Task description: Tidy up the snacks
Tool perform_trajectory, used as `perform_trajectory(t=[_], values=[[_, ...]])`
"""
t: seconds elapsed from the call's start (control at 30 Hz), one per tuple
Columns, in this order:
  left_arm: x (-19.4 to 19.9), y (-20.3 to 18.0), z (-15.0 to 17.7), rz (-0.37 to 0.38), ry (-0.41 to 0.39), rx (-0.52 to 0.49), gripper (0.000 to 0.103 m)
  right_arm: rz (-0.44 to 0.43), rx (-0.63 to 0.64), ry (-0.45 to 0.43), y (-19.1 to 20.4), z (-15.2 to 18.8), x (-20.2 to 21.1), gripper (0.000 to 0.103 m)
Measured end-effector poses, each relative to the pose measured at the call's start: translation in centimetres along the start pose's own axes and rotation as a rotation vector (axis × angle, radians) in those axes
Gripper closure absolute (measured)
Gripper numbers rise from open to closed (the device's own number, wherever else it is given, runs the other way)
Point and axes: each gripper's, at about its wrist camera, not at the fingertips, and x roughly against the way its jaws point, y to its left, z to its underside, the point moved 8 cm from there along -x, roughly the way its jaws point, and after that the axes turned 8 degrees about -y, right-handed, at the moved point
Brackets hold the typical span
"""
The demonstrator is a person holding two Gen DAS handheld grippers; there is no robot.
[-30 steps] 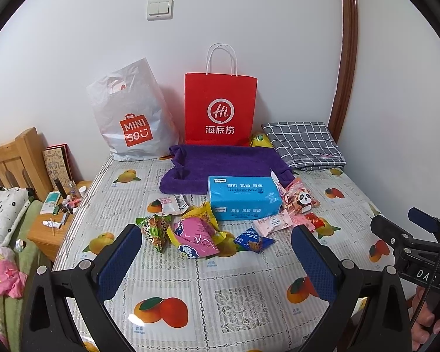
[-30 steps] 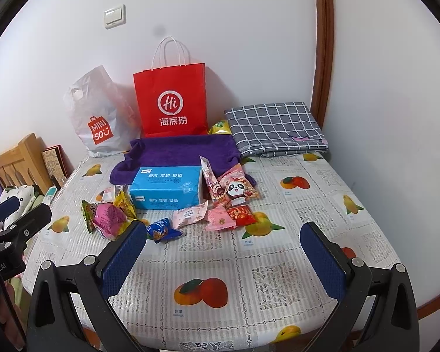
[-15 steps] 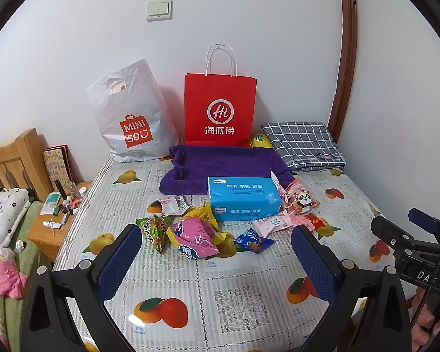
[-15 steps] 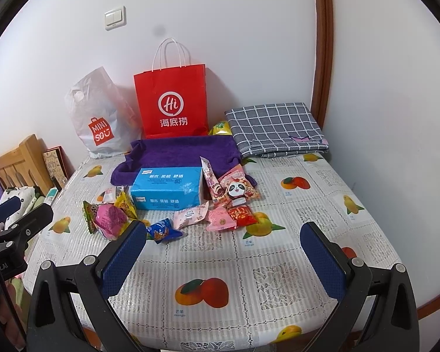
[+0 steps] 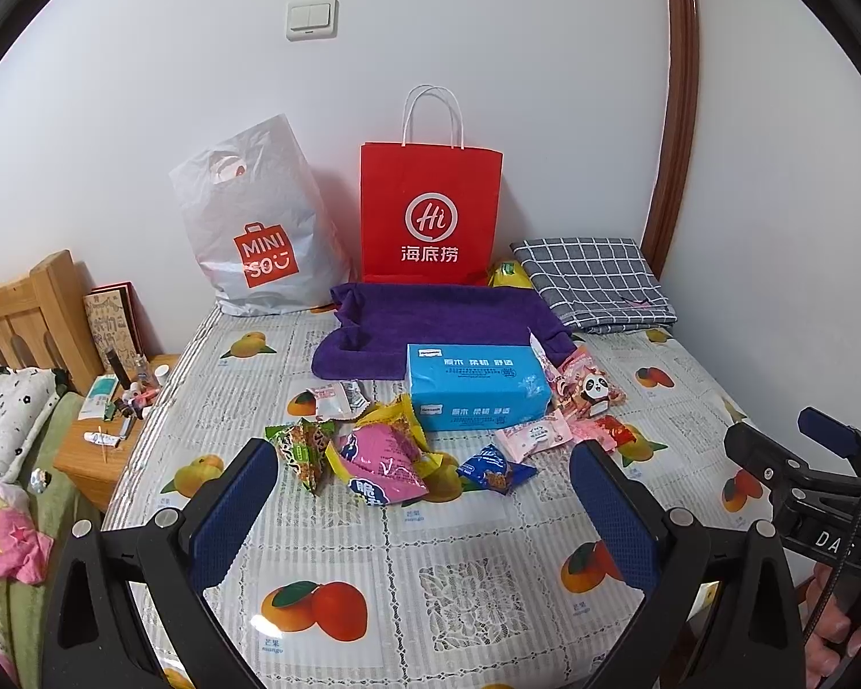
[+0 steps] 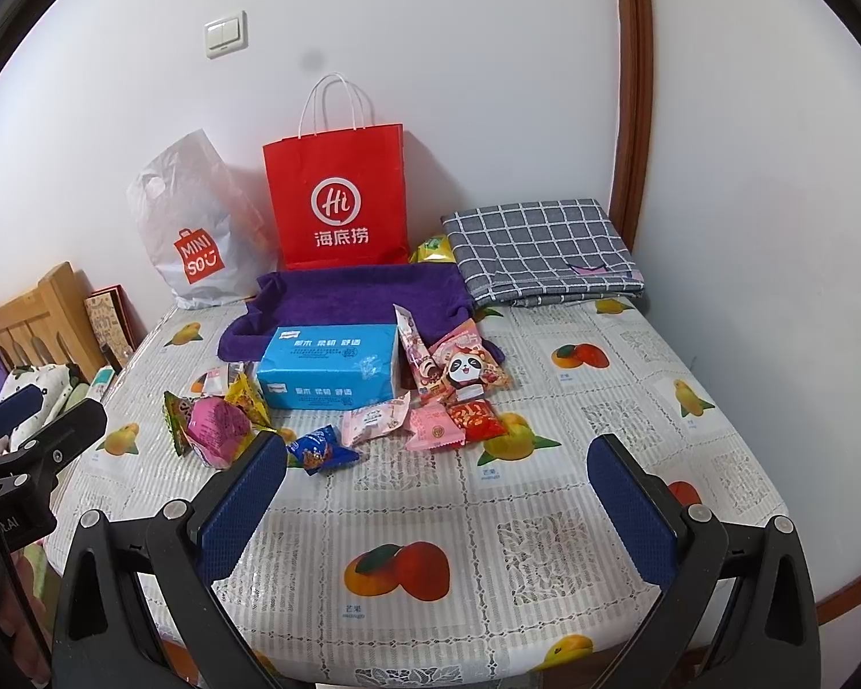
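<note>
From the left wrist view, the left gripper [image 5: 425, 508] hangs above the near part of the table [image 5: 465, 585] with its jaws spread wide and nothing between them. The snacks lie ahead of the jaws and slightly beyond the fingertips: a pink packet [image 5: 381, 459] sits almost on the midline, a green packet [image 5: 304, 448] just ahead of the left finger, a small blue packet [image 5: 493, 468] ahead and right of centre. Beyond them a blue tissue box [image 5: 476, 387] lies with its long side across the jaw line, and further pink and red packets, one with a panda [image 5: 588, 390], trail toward the right finger's side. The pink packet's long axis appears to run obliquely across the gap, though the crumpled foil makes that hard to judge. From the right wrist view, the right gripper [image 6: 436, 496] is likewise empty and wide apart, clear of the table. Here the small blue packet [image 6: 318, 448] lies just ahead of the left finger, a pale pink packet [image 6: 376, 419] and a red packet [image 6: 476, 422] sit ahead between the fingers, and the pink packet [image 6: 218, 430] is off beyond the left finger. By my reading the left gripper is nearer the pink and green heap, the right nearer the red and panda cluster. A red paper bag [image 6: 338, 201] stands far ahead against the wall.
</note>
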Motion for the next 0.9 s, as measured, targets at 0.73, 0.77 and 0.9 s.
perform_trajectory(t=[0.73,0.77,0.9], values=[[0.40,0.06,-0.07,-0.003,-0.009,-0.002,0.001,-0.007,0.000,-0.014,0.36,0.00,0.41,0.000],[0.41,0.04,-0.07,-0.002,-0.009,-0.002,0.001,-0.008,-0.001,-0.016,0.30,-0.09,0.45,0.000],[0.40,0.01,-0.07,-0.002,-0.009,-0.002,0.001,-0.009,0.005,-0.021,0.39,-0.22,0.58,0.000]])
